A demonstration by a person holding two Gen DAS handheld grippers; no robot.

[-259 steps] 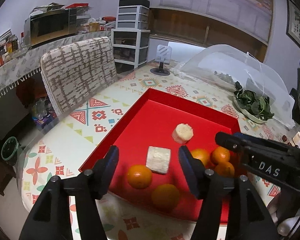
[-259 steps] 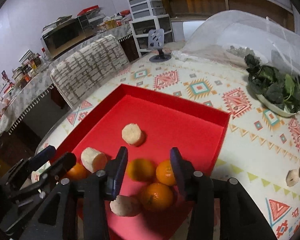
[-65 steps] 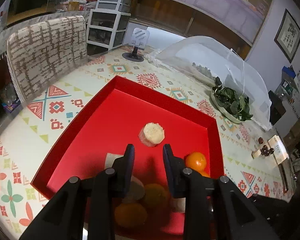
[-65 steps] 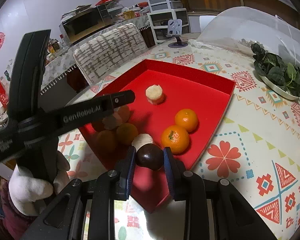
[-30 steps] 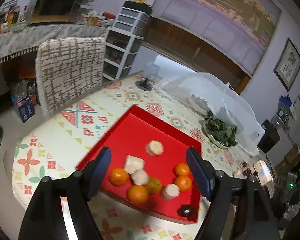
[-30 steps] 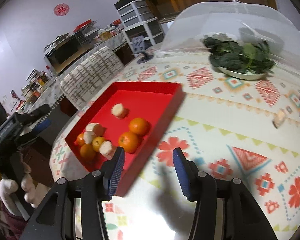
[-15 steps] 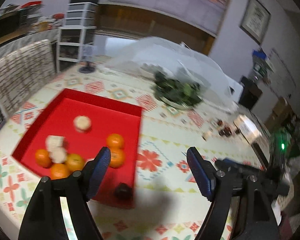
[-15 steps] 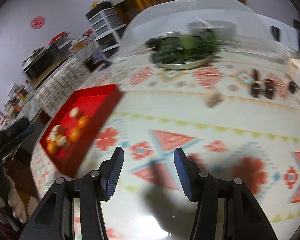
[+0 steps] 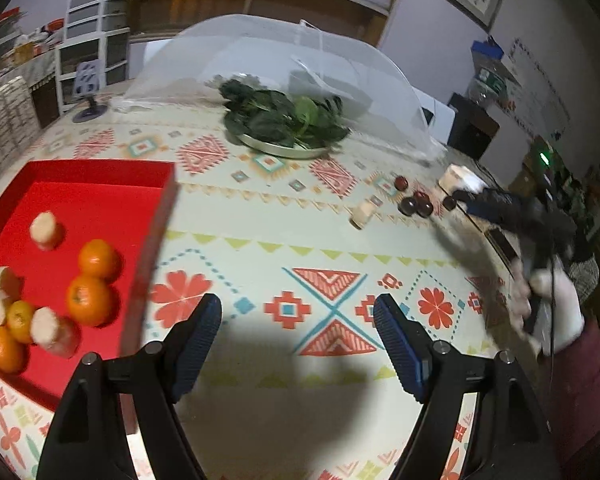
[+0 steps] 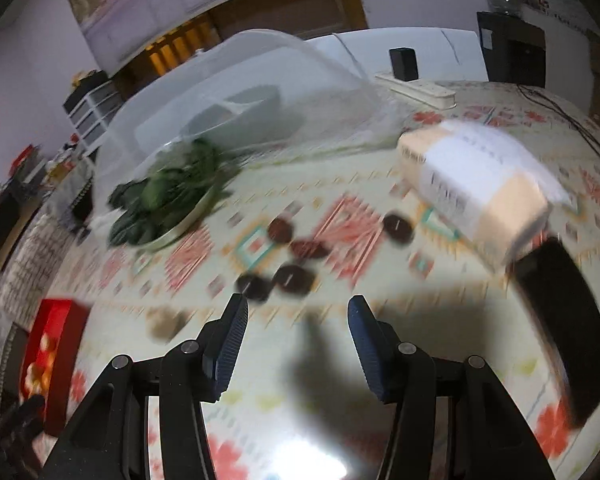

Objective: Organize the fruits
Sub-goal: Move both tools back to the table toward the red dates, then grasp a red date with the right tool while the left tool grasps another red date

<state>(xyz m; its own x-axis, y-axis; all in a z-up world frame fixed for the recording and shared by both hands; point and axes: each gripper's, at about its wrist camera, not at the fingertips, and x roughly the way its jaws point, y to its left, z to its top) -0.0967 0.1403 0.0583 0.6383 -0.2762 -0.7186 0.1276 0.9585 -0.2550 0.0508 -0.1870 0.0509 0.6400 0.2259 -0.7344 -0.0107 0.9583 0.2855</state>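
A red tray (image 9: 100, 176) at the left holds several oranges (image 9: 89, 301) and pale banana pieces (image 9: 44, 231). My left gripper (image 9: 298, 334) is open and empty over the patterned tablecloth, right of the tray. Several dark round fruits (image 9: 414, 206) and one banana piece (image 9: 363, 213) lie on the cloth at the far right. My right gripper (image 10: 296, 336) is open and empty, just short of the dark fruits (image 10: 294, 278); the banana piece (image 10: 162, 322) lies to its left. The right gripper also shows in the left wrist view (image 9: 500, 206), next to the dark fruits. The right wrist view is blurred.
A plate of leafy greens (image 9: 286, 122) sits under a clear mesh dome (image 9: 284, 64). A wrapped beige package (image 10: 476, 184) and a black phone (image 10: 568, 340) lie right of the dark fruits. A power strip (image 10: 416, 86) lies behind them. A chair (image 9: 4, 116) stands at the far left.
Both grippers have swung right, away from the tray. The right gripper has come close to the dark fruits. Earlier it dropped a dark fruit in the tray.
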